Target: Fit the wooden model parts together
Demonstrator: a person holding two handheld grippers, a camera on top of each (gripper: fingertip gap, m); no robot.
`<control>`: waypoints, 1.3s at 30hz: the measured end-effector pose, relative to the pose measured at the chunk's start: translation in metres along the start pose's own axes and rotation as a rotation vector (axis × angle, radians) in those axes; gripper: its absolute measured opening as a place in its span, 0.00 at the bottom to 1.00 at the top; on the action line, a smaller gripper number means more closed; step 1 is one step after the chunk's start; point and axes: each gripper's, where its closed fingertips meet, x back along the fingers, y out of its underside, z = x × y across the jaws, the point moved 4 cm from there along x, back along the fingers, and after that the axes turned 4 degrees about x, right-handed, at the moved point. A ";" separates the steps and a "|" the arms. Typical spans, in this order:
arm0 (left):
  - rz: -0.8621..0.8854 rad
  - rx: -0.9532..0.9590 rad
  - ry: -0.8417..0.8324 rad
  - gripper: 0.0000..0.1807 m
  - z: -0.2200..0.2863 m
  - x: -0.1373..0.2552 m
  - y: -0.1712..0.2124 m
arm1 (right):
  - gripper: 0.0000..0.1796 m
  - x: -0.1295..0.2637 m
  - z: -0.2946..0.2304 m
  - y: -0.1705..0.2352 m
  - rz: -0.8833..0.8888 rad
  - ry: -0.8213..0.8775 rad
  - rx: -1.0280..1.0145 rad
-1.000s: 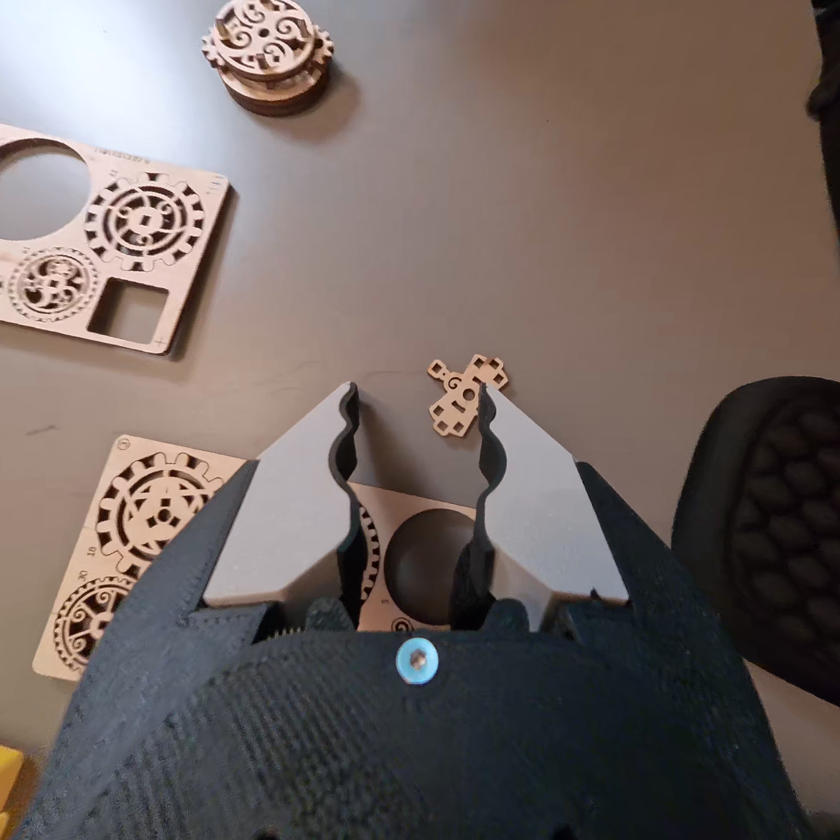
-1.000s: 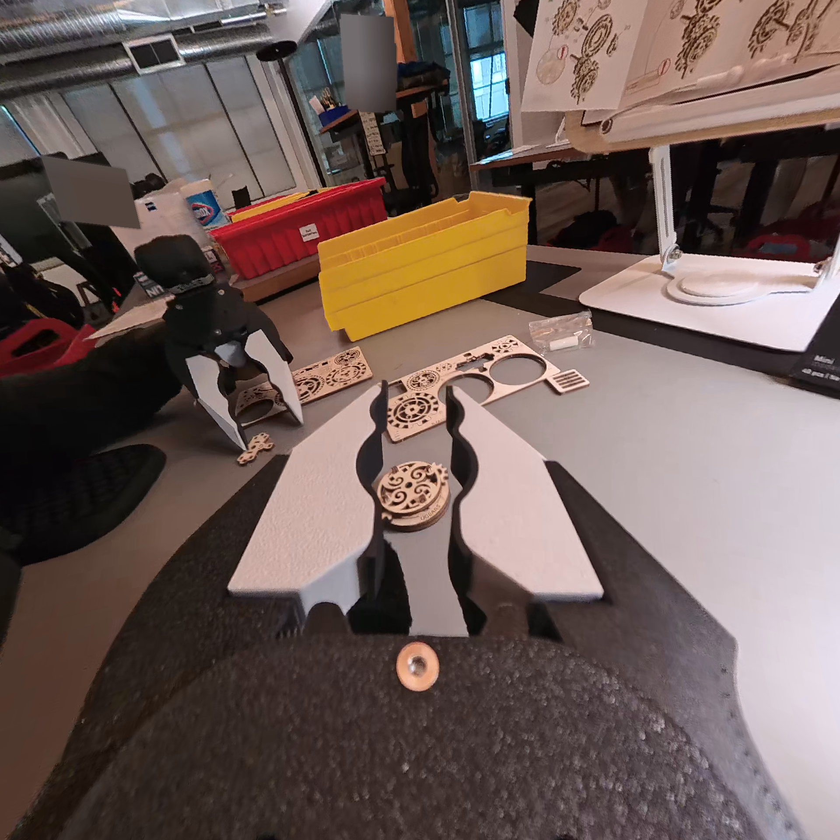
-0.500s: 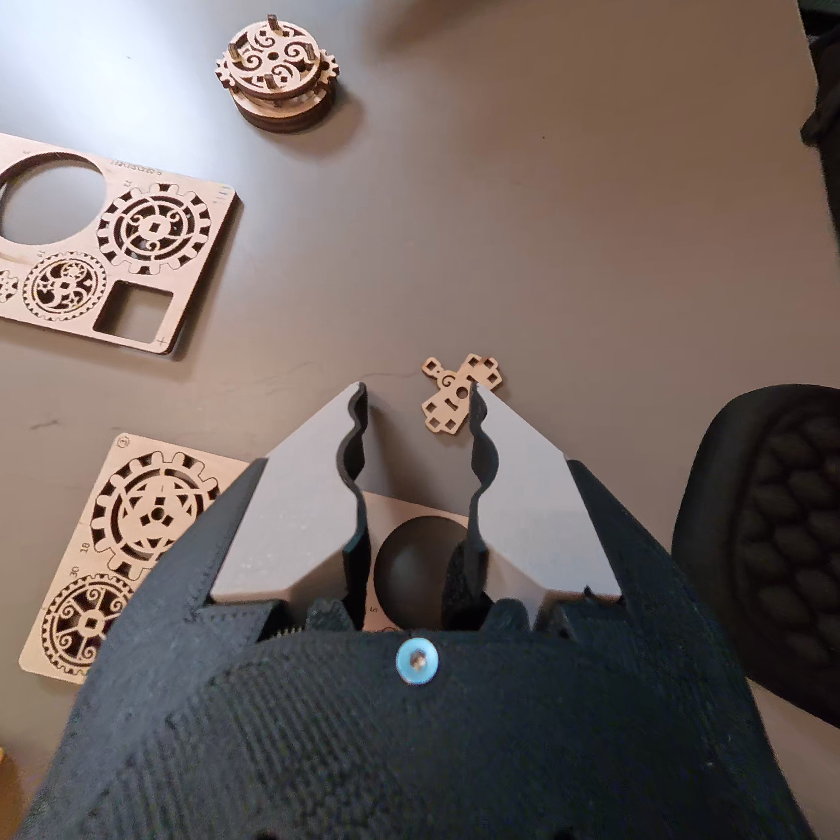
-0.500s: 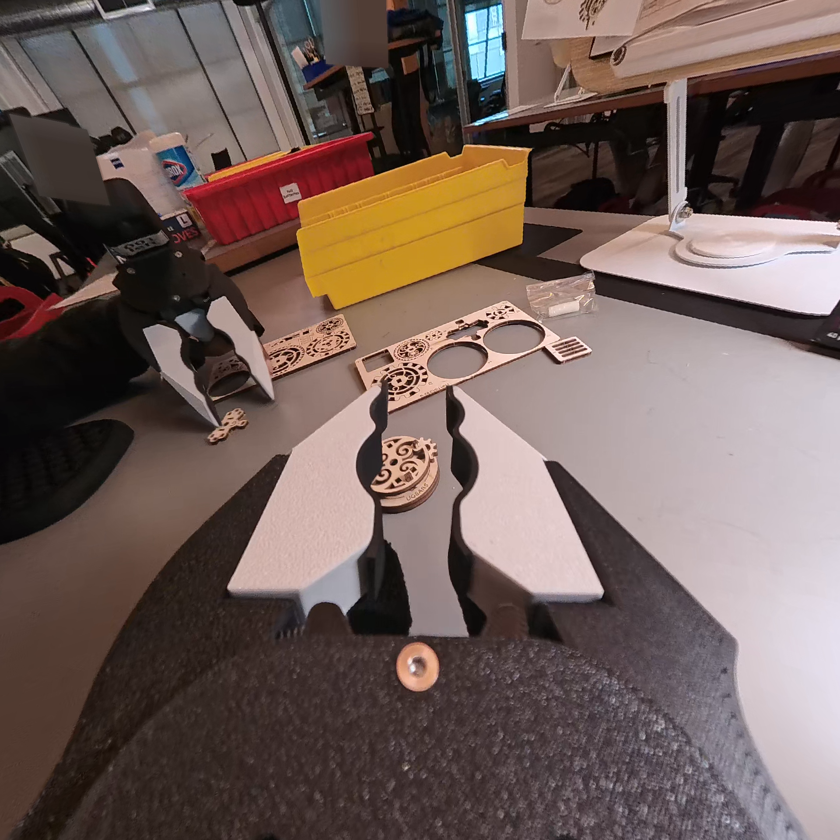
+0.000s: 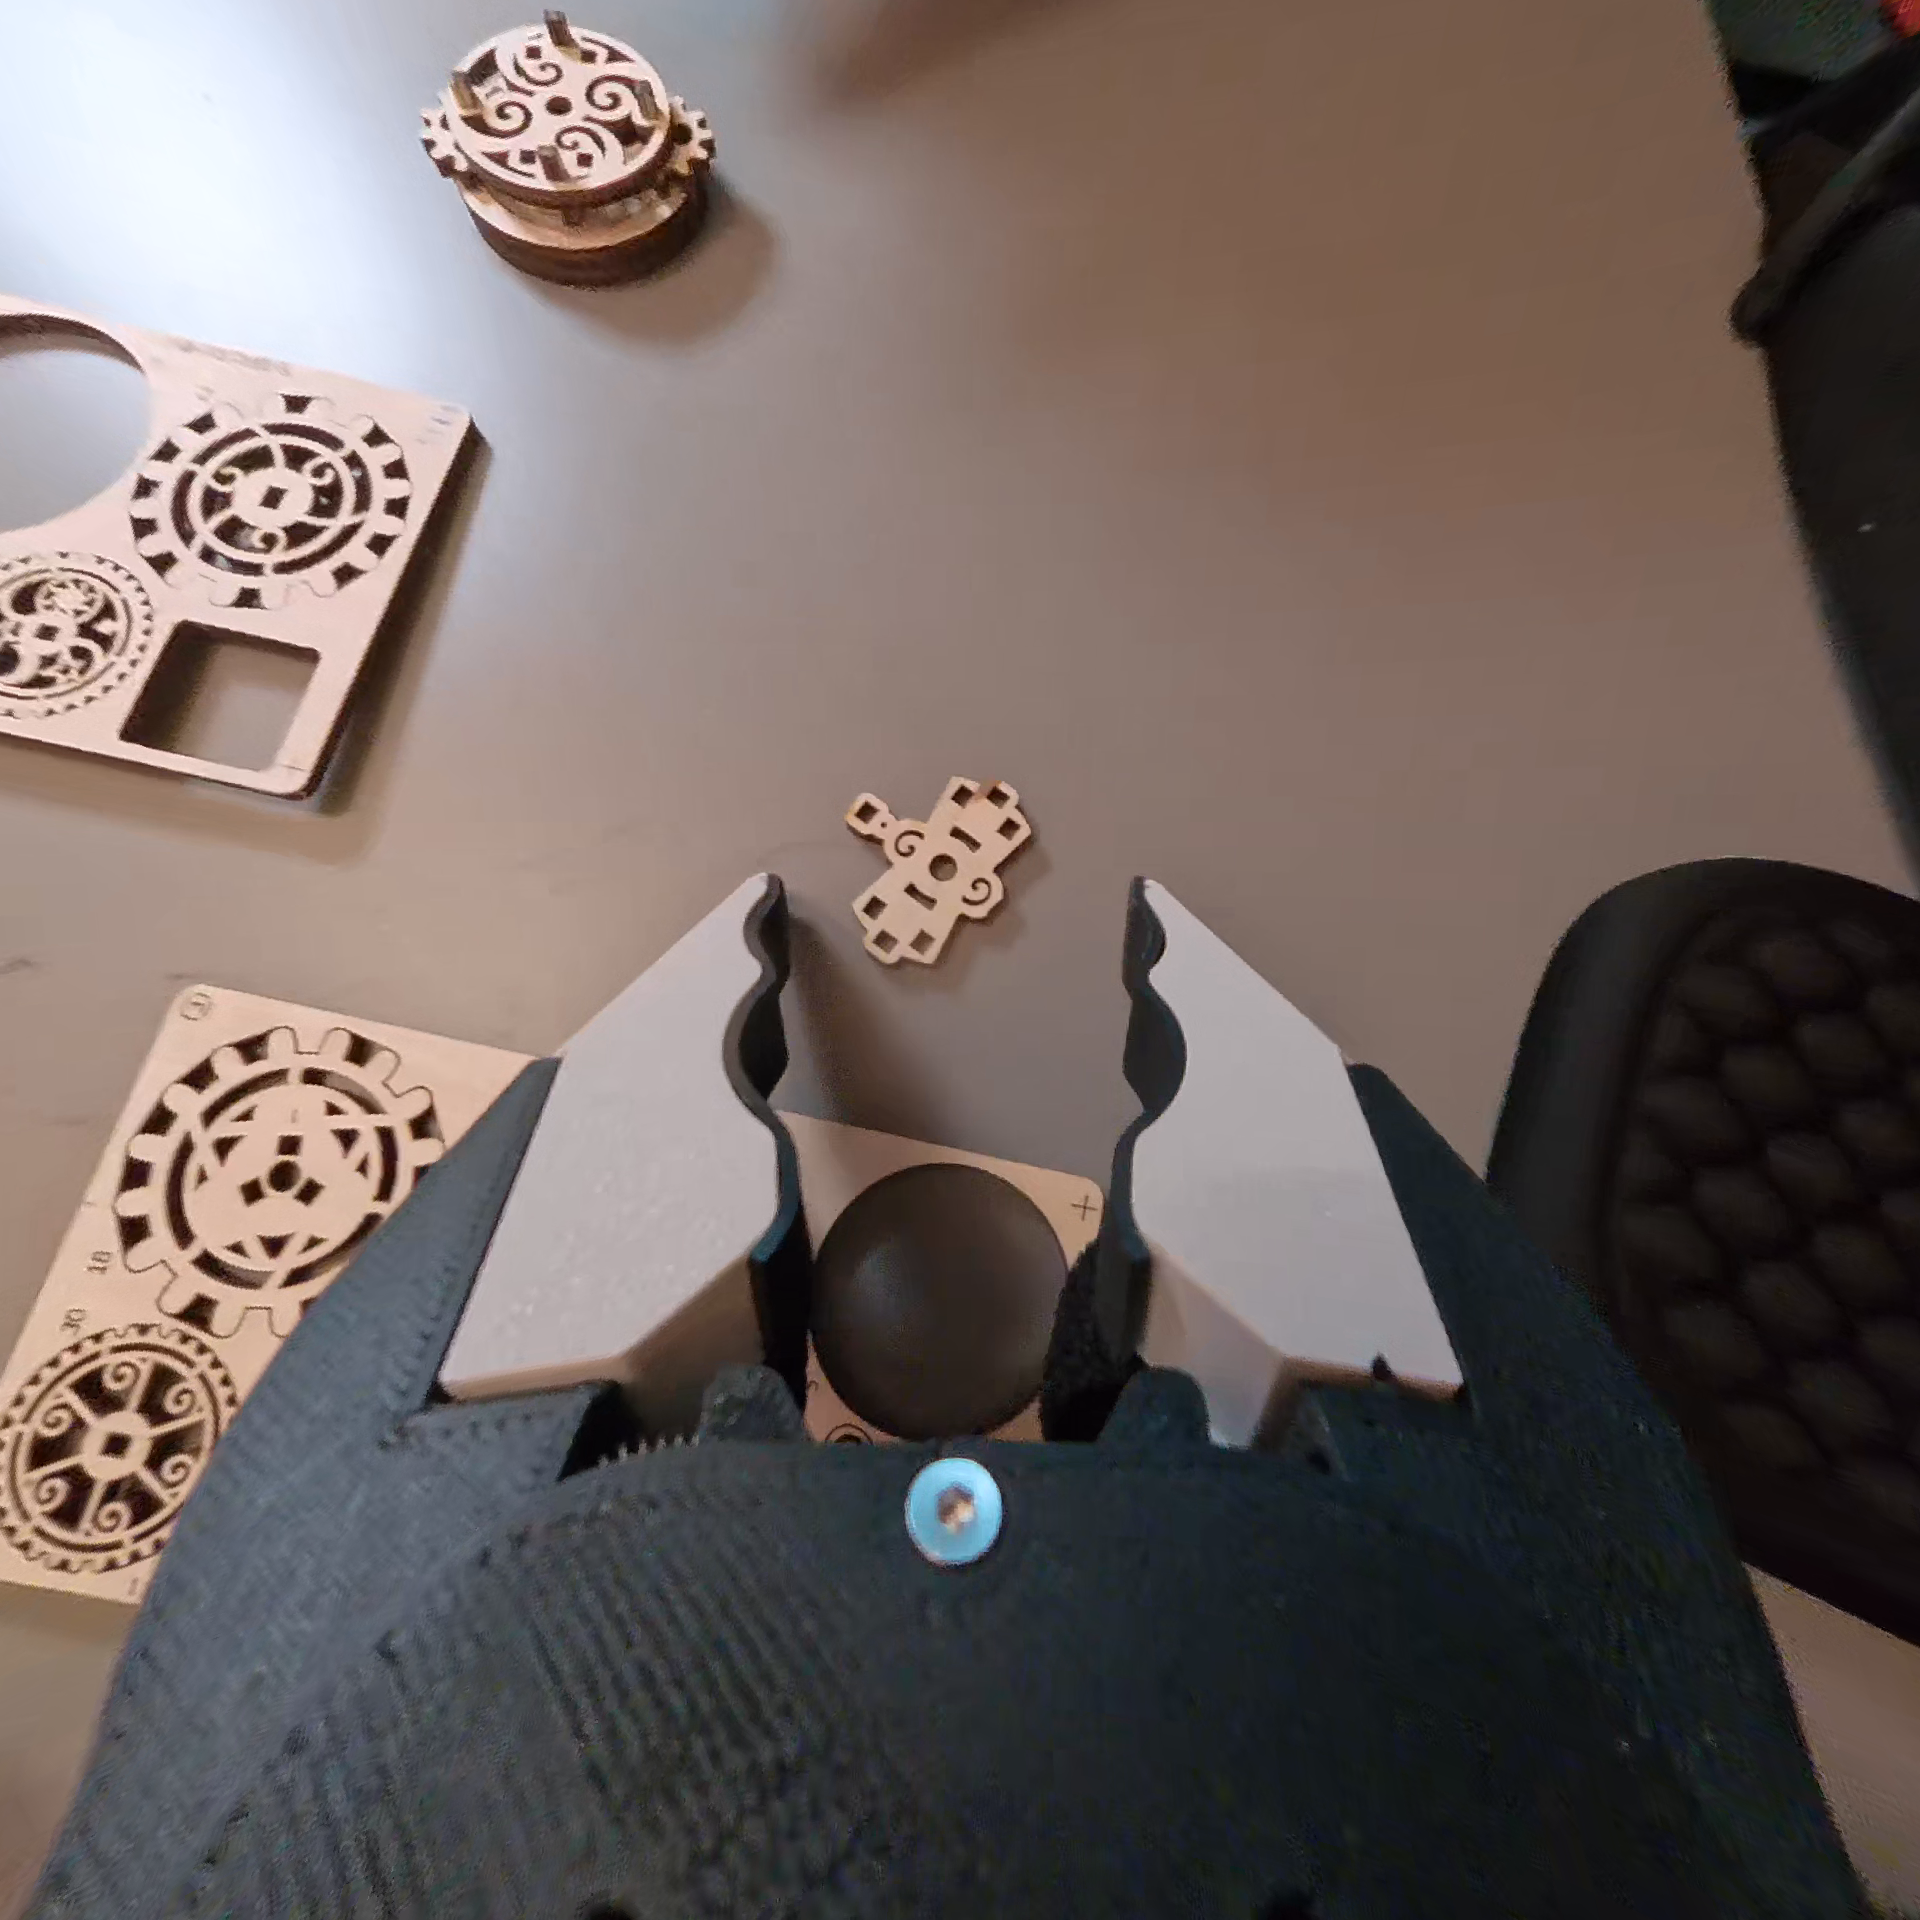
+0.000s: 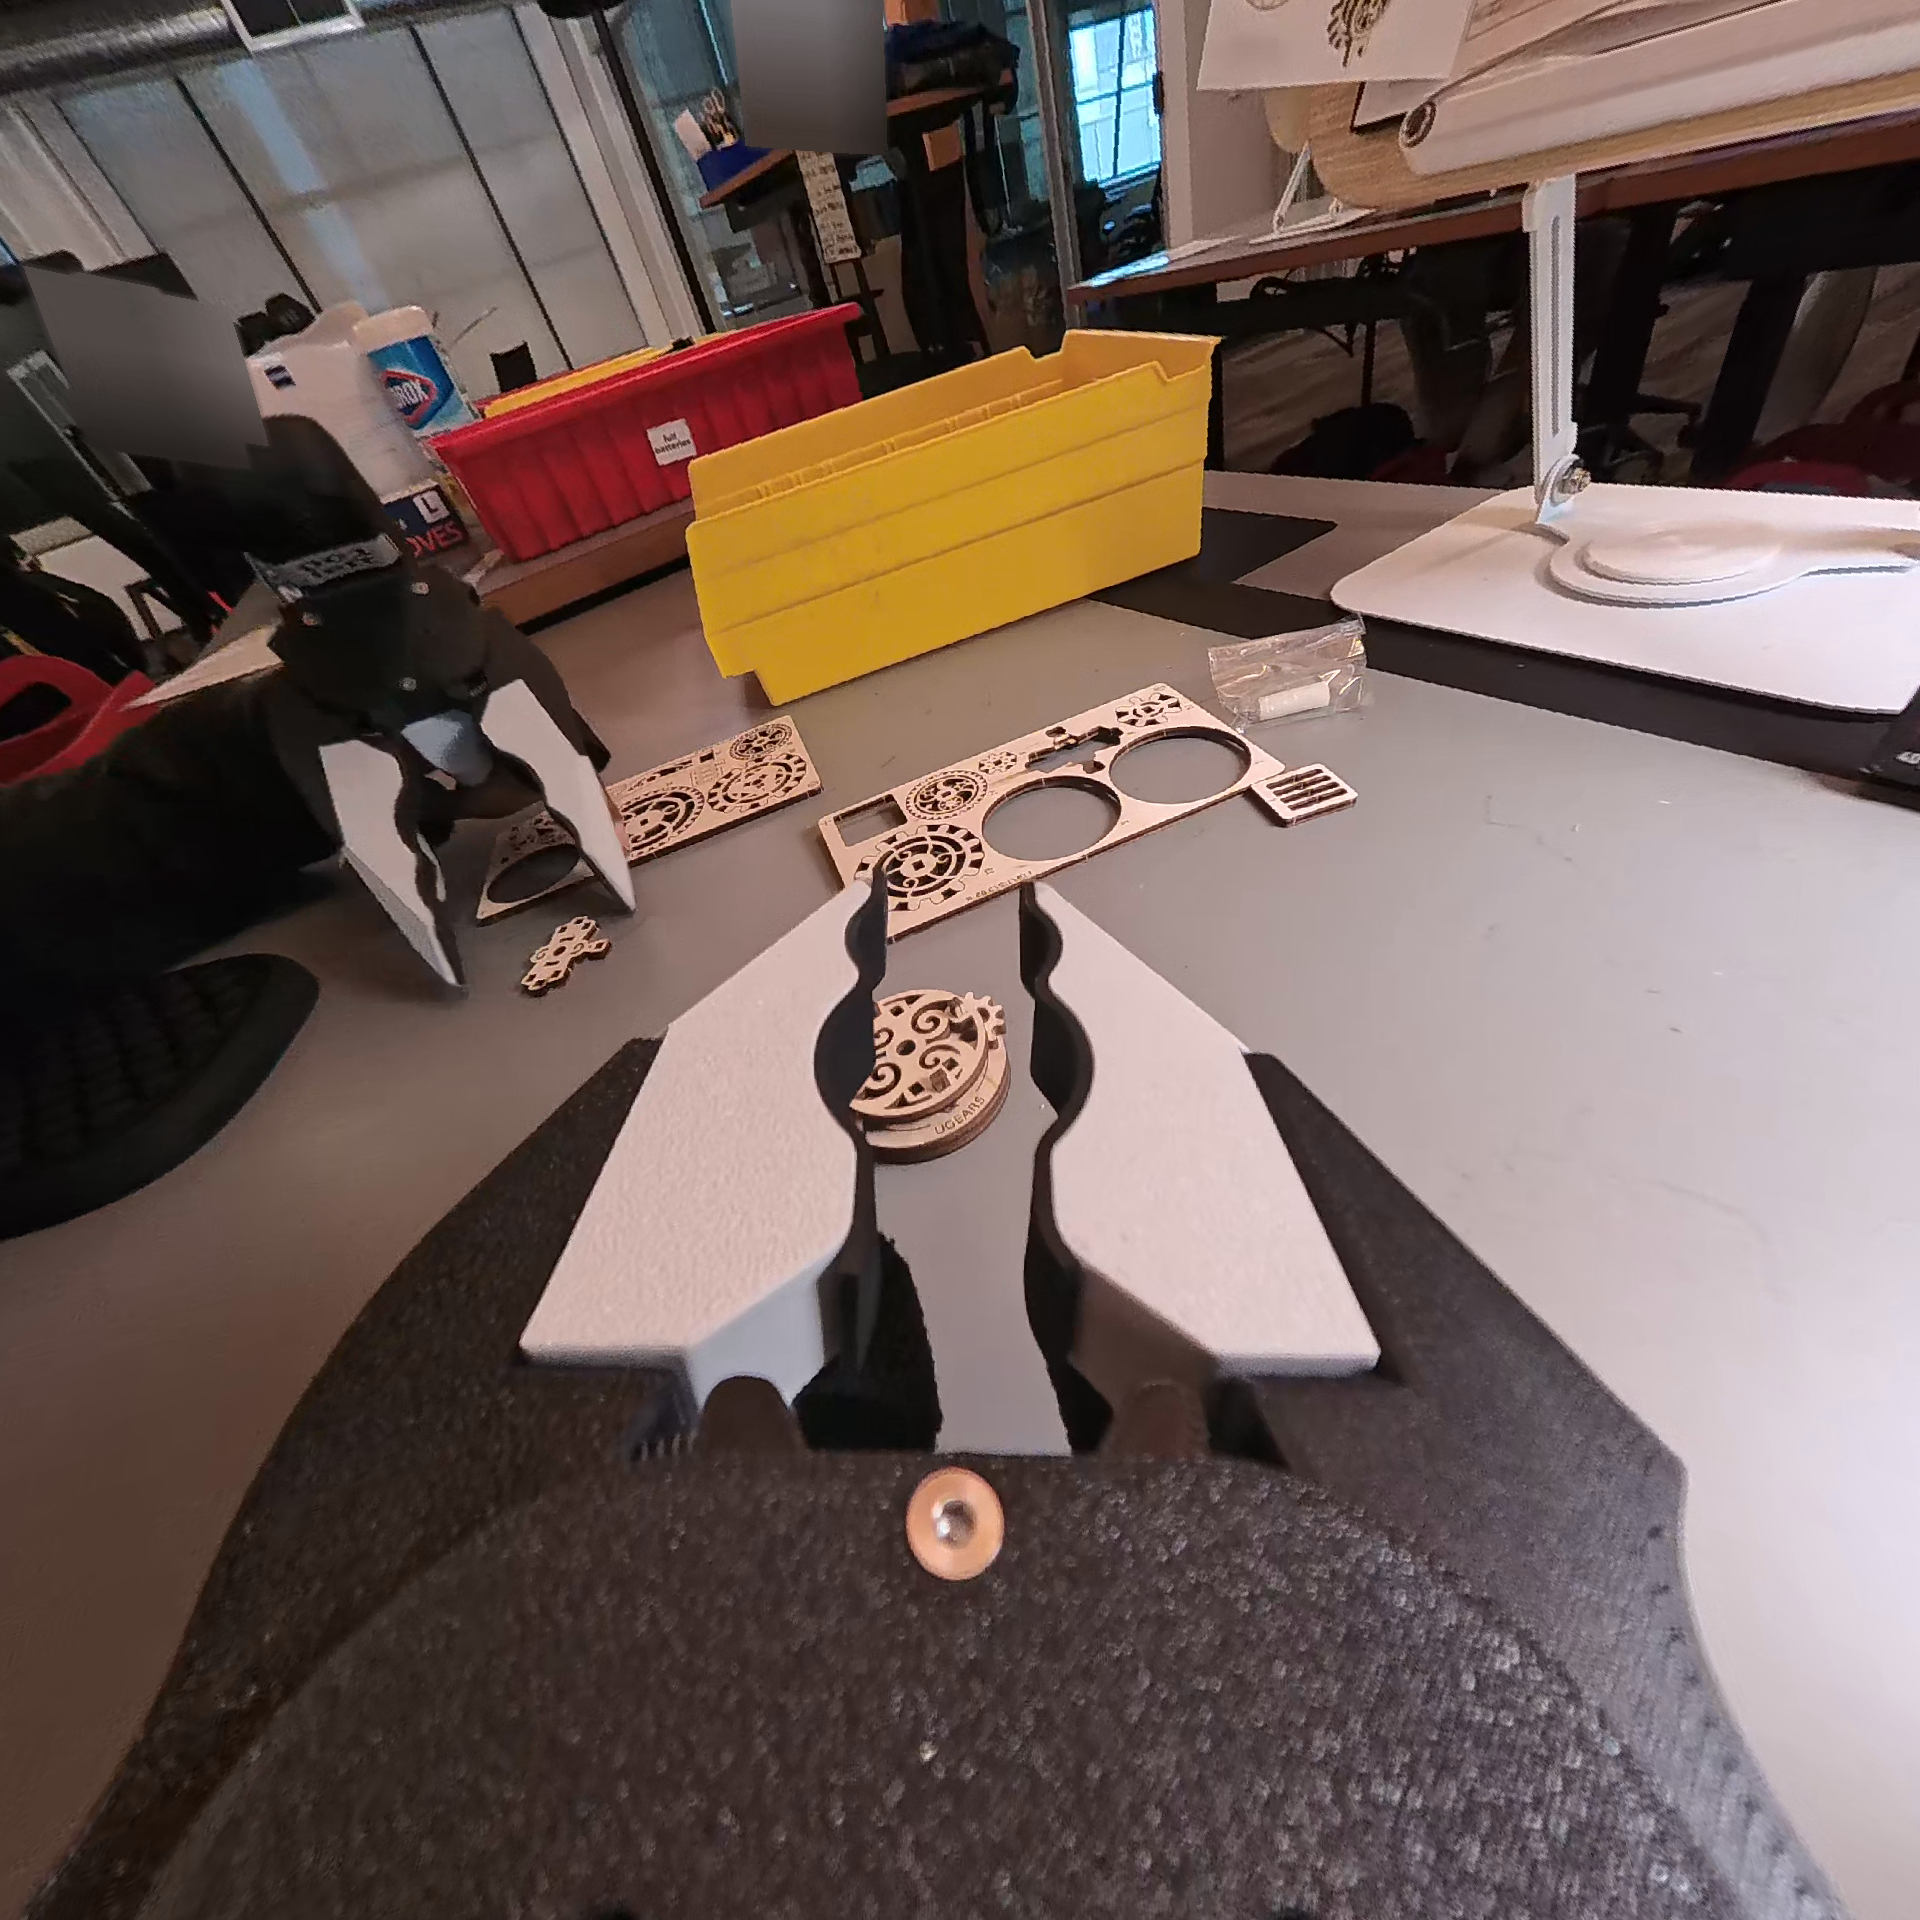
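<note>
Left gripper spread wide w/ fingers empty, just above small cross-shaped wooden piece on grey table. Right gripper parted, round wooden gear assembly lying btwn its 2 fingers, ungripped

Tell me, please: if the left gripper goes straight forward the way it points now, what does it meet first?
Probably the small cross-shaped wooden piece, lying flat just ahead of the open left gripper, slightly left of centre. Height above it is unclear.

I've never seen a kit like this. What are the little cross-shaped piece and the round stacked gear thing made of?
Both look like thin, pale, unfinished plywood. The cross-shaped piece shows matte tan faces with dark, seemingly laser-burnt edges around its cut-outs. The round gear assembly shows stacked layers at its rim, with darker brown edges.
</note>
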 end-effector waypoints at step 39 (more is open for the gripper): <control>0.185 -0.129 -0.341 0.15 -0.026 0.021 -0.026 | 0.13 -0.003 -0.009 0.008 -0.038 -0.031 0.018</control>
